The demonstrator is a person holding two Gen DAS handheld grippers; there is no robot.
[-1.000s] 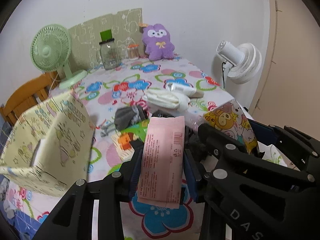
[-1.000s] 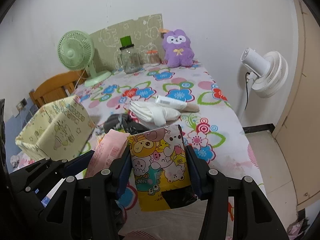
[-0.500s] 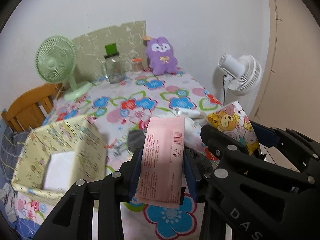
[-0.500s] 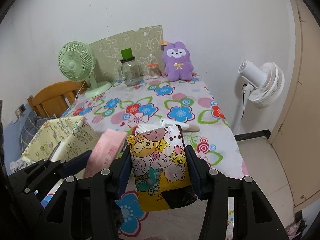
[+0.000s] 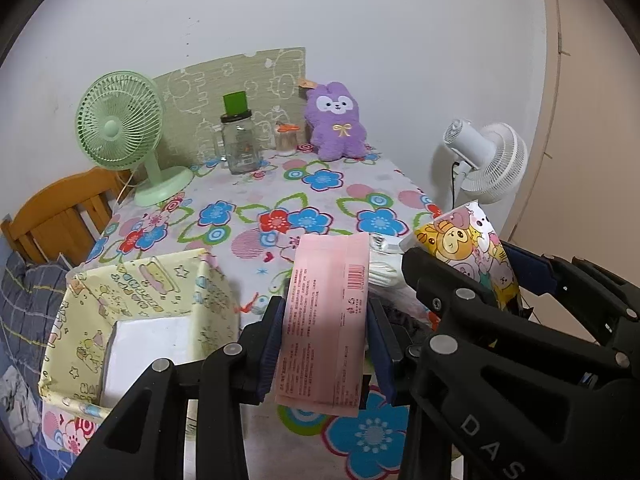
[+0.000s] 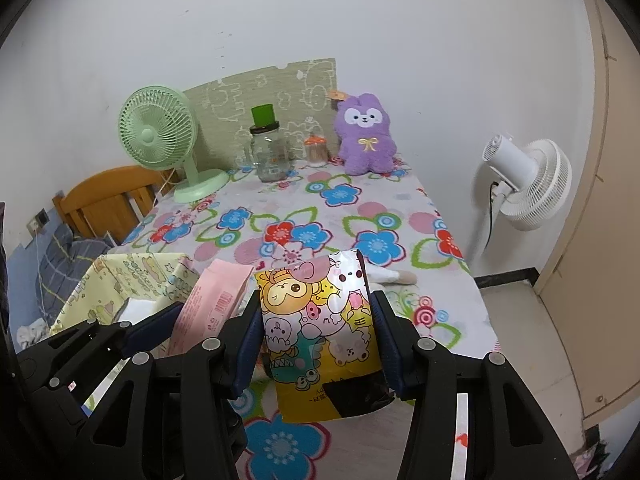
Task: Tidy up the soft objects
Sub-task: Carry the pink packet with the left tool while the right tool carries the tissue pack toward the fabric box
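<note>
Grippers shown side by side above a table (image 5: 352, 184) w/ flower-print cloth. Left gripper (image 5: 324, 344): jaws partly closed, blue pads pressed on both long edges of a flat pink paper-wrapped soft pack (image 5: 324, 320), which is held upright, clear of the cloth. Right gripper (image 6: 318, 336): jaws somewhat wider, clamped on the sides of a glossy yellow cartoon-animal pouch (image 6: 320, 320), likewise held up off the table. Pale-yellow printed fabric storage box (image 5: 132, 320) is seen at lower left, just beside the left gripper, w/ a white rectangular item (image 5: 148, 352) inside. White folded cloth items (image 5: 384, 268) lie on the table behind the pink pack, partly hidden. At the far edge are placed a green desk fan (image 5: 120, 128), a clear glass jar w/ green lid (image 5: 240, 144) & a purple plush rabbit (image 5: 336, 124). White standing fan (image 6: 528, 184) is seen beside the table, at right.
</note>
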